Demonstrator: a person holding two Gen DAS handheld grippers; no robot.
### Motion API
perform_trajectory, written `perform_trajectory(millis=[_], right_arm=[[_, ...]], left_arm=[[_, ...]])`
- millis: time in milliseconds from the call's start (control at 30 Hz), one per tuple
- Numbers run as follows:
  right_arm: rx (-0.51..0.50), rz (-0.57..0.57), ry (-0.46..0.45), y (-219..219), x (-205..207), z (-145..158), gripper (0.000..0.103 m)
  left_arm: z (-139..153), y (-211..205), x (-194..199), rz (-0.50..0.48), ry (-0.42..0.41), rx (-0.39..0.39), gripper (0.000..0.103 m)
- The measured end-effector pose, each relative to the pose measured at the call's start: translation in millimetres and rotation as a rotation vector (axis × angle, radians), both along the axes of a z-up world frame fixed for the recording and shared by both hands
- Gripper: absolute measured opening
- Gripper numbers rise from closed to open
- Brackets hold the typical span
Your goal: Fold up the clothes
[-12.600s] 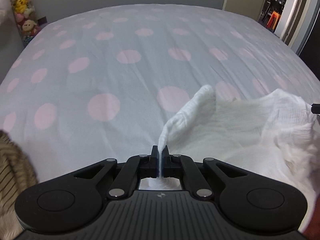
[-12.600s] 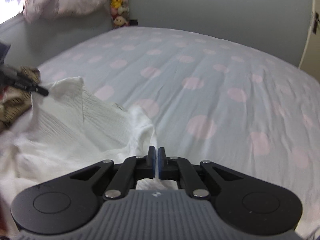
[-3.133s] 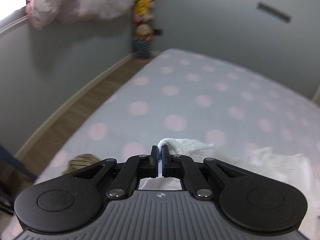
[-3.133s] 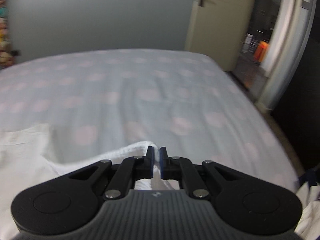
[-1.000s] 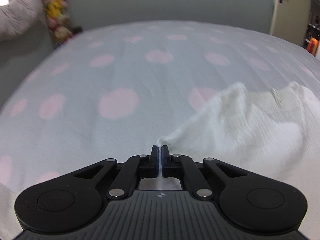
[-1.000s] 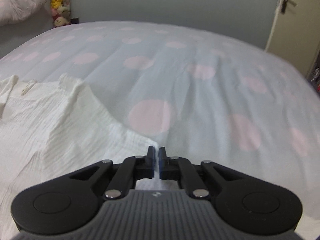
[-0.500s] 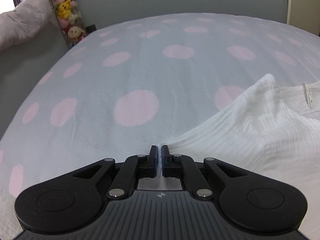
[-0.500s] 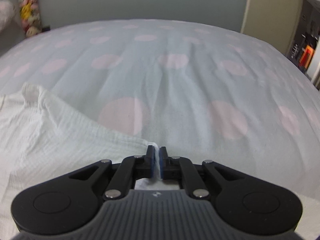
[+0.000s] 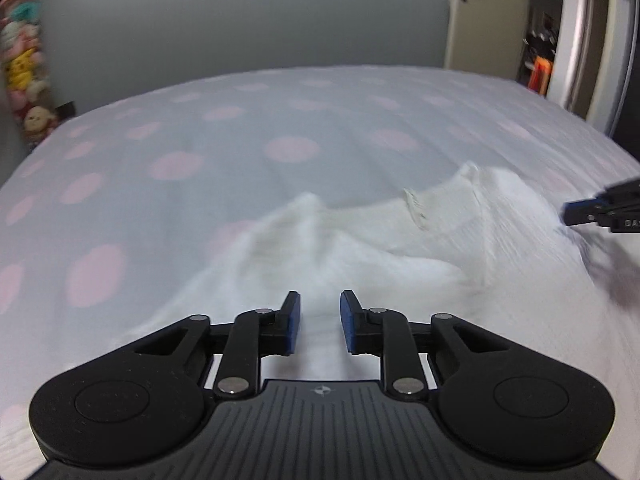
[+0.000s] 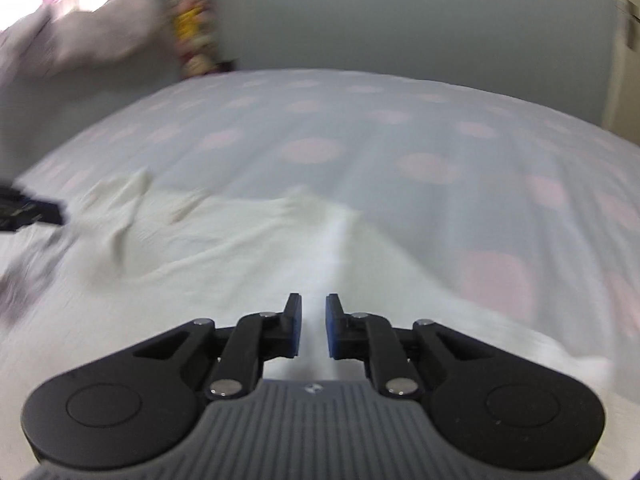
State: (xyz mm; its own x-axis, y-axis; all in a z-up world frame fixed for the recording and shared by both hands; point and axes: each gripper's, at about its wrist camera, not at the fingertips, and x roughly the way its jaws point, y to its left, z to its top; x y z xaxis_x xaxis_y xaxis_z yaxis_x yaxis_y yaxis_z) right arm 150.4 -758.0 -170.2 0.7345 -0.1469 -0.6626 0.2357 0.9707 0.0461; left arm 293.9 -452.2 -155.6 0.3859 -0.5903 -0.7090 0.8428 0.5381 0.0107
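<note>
Your jaws have just been opening on both sides: the left gripper shows a clear gap between its blue pads, the right gripper a somewhat narrower one, and neither has hold of anything; white cloth lies under each gap, not pinched. The one white crinkled cotton garment is spread on the bed, directly in front of and beneath both grippers, rumpled into ridges, with a small neckline tab near its far edge. From the left wrist view your right gripper's tip reaches in at the right edge, over the garment's right side; from the right wrist view your left gripper's tip shows at the left edge. Beyond the garment's far edge the pale bedsheet with pink dots runs open to the grey wall. A column of stuffed toys stands at the far left corner; a cream door stands at the far right.
</note>
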Motion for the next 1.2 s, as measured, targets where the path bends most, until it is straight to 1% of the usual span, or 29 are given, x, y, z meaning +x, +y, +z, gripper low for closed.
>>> perform_trajectory(millis=[33,67,100,133,200,233,267,333,400,433,467,500,533,600,700,800,900,967,1100,1200], right_arm=[[-0.005,-0.002,0.019,3,6,-5,0.014],[-0.010,-0.005,0.039,6,12,-9,0.014],[-0.011,-0.012,0.053,7,17,-13,0.012],[0.000,-0.028,0.055,0,21,-17,0.007],[0.015,-0.066,0.050,-12,24,-20,0.004],[0.020,-0.090,0.049,-17,24,-21,0.004],[0.031,-0.112,0.050,-23,23,-22,0.003],[0.082,-0.130,0.047,-34,20,-24,0.000],[0.118,-0.151,0.048,-40,20,-24,0.000],[0.128,-0.159,0.048,-41,20,-22,0.000],[0.131,-0.158,0.045,-38,18,-18,0.000],[0.133,-0.158,0.043,-36,15,-14,0.002],[0.136,-0.154,0.040,-33,13,-11,0.005],[0.141,-0.127,0.040,-26,2,-4,0.008],[0.165,-0.112,0.063,-16,-25,4,0.008],[0.203,-0.118,0.080,-7,-63,12,0.009],[0.230,-0.129,0.115,7,-109,21,0.016],[0.249,-0.146,0.142,18,-141,26,0.027],[0.278,-0.196,0.200,43,-203,33,0.027],[0.318,-0.231,0.239,59,-247,34,0.033]], left_arm=[[-5,-6,2,0.010,0.008,0.017,0.020],[-11,-10,8,0.035,0.018,0.042,0.018],[-16,-13,14,0.059,0.027,0.062,0.015],[-20,-13,19,0.074,0.030,0.066,0.013],[-23,-9,26,0.081,0.030,0.063,0.008],[-23,-8,29,0.090,0.034,0.066,0.003],[-22,-7,31,0.097,0.042,0.067,0.001],[-20,-5,34,0.115,0.058,0.062,0.001],[-14,-4,31,0.133,0.066,0.053,0.001],[-9,-2,27,0.134,0.069,0.047,0.006],[-4,1,21,0.129,0.075,0.042,0.017],[1,6,16,0.121,0.078,0.038,0.021],[7,12,9,0.106,0.074,0.037,0.025],[17,25,-6,0.089,0.071,0.058,0.026],[26,52,-25,0.093,0.102,0.105,0.026],[33,90,-47,0.123,0.147,0.131,0.027],[38,130,-67,0.155,0.218,0.167,0.030],[41,154,-83,0.171,0.254,0.205,0.030],[49,196,-117,0.199,0.313,0.249,0.031],[51,217,-143,0.206,0.367,0.280,0.037]])
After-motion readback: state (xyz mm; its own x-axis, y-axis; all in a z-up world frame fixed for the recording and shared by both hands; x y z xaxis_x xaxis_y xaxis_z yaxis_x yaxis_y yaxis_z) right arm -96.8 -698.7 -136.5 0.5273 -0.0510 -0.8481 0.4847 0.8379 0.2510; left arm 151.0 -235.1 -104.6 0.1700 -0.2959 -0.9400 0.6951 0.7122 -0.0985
